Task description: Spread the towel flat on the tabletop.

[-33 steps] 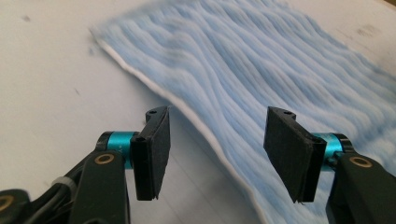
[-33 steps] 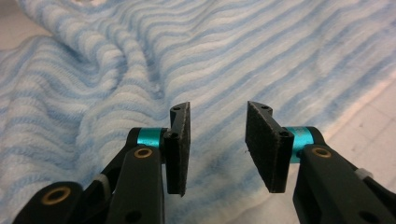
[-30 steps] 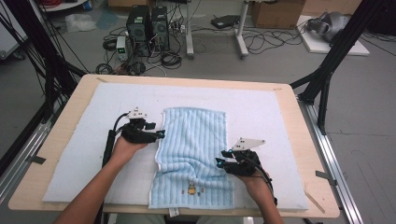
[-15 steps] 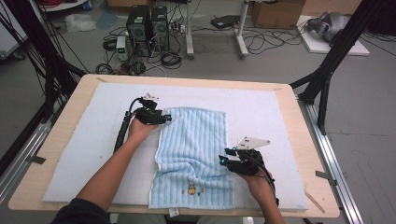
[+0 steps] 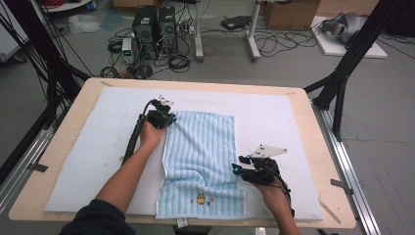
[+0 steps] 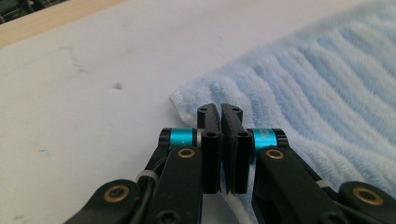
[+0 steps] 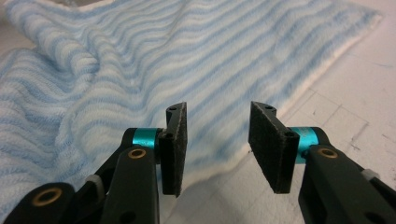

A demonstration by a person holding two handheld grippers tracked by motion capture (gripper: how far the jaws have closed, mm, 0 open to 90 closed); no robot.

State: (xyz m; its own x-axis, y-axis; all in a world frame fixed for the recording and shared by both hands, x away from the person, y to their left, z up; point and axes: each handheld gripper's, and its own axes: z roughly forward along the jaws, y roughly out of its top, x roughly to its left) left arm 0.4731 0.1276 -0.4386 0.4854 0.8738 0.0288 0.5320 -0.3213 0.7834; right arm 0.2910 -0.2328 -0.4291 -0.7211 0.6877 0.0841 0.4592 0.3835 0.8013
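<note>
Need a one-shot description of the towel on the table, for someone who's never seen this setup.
On the wooden table lies a white foam mat; the light blue and white striped terry towel lies near its middle. It is the only cloth there, ribbed lengthwise, rumpled at its near end, with a small embroidered figure near the near edge. The left gripper is at its far left corner.

towel | lt-blue striped; flat on table ctr; near end rumpled
</note>
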